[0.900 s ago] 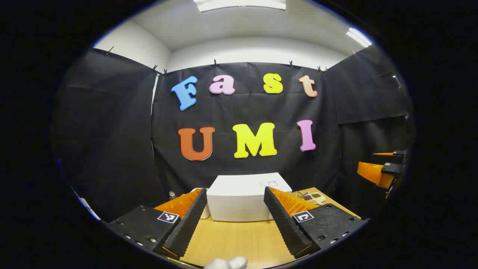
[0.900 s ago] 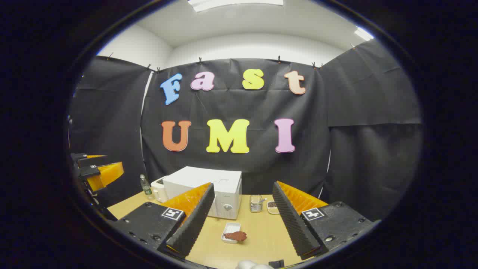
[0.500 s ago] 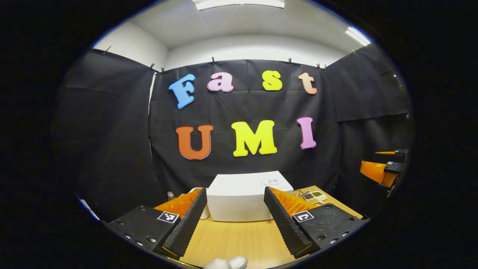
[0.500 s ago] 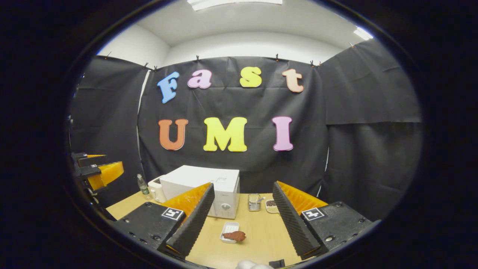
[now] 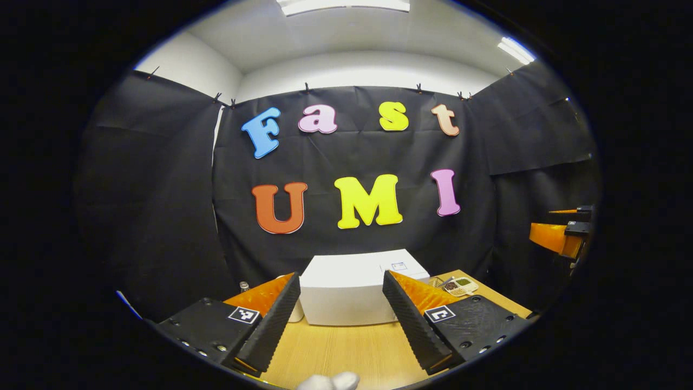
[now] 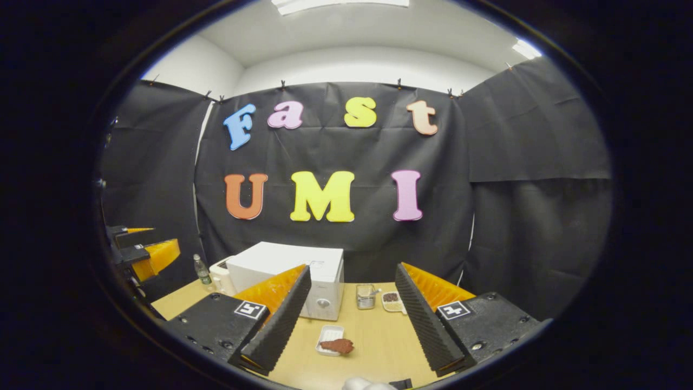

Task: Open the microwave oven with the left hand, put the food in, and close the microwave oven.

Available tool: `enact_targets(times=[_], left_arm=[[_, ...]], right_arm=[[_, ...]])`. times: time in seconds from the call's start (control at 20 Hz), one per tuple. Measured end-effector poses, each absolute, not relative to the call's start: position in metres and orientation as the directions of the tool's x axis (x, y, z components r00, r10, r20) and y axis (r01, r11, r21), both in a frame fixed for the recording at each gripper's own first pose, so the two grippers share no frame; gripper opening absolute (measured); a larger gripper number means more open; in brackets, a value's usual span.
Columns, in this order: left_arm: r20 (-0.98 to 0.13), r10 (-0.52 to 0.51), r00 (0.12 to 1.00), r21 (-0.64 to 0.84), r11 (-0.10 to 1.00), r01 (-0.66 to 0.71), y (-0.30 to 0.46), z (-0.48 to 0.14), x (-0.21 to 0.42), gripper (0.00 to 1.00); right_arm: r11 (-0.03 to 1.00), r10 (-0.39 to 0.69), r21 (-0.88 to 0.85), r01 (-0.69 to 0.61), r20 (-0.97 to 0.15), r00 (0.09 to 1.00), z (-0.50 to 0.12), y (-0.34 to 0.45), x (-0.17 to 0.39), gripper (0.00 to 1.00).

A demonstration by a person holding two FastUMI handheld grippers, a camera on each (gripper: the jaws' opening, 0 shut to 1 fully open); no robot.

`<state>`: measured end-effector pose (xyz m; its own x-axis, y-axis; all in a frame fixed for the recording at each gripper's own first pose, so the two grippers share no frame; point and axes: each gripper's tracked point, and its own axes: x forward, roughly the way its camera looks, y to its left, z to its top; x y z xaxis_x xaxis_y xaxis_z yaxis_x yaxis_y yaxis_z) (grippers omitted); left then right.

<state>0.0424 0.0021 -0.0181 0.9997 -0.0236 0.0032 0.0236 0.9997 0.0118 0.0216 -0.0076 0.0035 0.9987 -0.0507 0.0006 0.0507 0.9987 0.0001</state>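
Microwave (image 5: 346,290) shut at table's (image 5: 346,352) far edge; left gripper (image 5: 341,319) wide open, empty; should approach door squarely.

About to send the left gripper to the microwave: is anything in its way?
Nothing visible: bare table lies between the open left gripper and the microwave.
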Motion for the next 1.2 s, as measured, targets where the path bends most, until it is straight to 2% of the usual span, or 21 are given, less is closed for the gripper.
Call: enact_targets(times=[0.25, 0.55, 0.6, 0.65, 0.8, 0.85, 0.9, 1.2], left_arm=[[0.000, -0.073, 0.997, 0.029, 0.997, 0.073, -0.027, -0.067, 0.083, 0.95], [-0.097, -0.132, 0.986, -0.022, 0.991, 0.131, -0.093, -0.161, 0.147, 0.95], [-0.106, -0.137, 0.985, -0.031, 0.991, 0.134, -0.103, -0.174, 0.157, 0.95], [-0.109, -0.140, 0.984, -0.034, 0.990, 0.137, -0.113, -0.186, 0.170, 0.95], [-0.116, -0.148, 0.982, -0.041, 0.989, 0.144, -0.137, -0.213, 0.210, 0.95], [-0.121, -0.143, 0.982, -0.044, 0.989, 0.139, -0.142, -0.222, 0.225, 0.95], [-0.122, -0.144, 0.982, -0.053, 0.989, 0.139, -0.147, -0.230, 0.239, 0.95], [-0.127, -0.120, 0.985, -0.034, 0.993, 0.116, -0.158, -0.256, 0.294, 0.95]], right_arm=[[0.996, -0.089, 0.008, 0.089, 0.020, 0.996, 0.021, -0.027, 0.021, 1.00], [0.994, -0.107, -0.010, 0.107, -0.001, 0.994, 0.030, -0.065, 0.031, 1.00], [0.993, -0.114, -0.025, 0.114, -0.012, 0.993, 0.027, -0.071, 0.032, 0.93], [0.992, -0.123, -0.042, 0.123, -0.016, 0.992, 0.026, -0.079, 0.033, 1.00], [0.985, -0.154, -0.088, 0.151, -0.028, 0.988, 0.024, -0.097, 0.034, 1.00], [0.983, -0.162, -0.093, 0.158, -0.036, 0.986, 0.021, -0.101, 0.034, 0.94], [0.982, -0.166, -0.096, 0.161, -0.045, 0.985, 0.018, -0.105, 0.035, 1.00], [0.975, -0.208, -0.107, 0.197, -0.107, 0.972, -0.002, -0.128, 0.044, 1.00]])
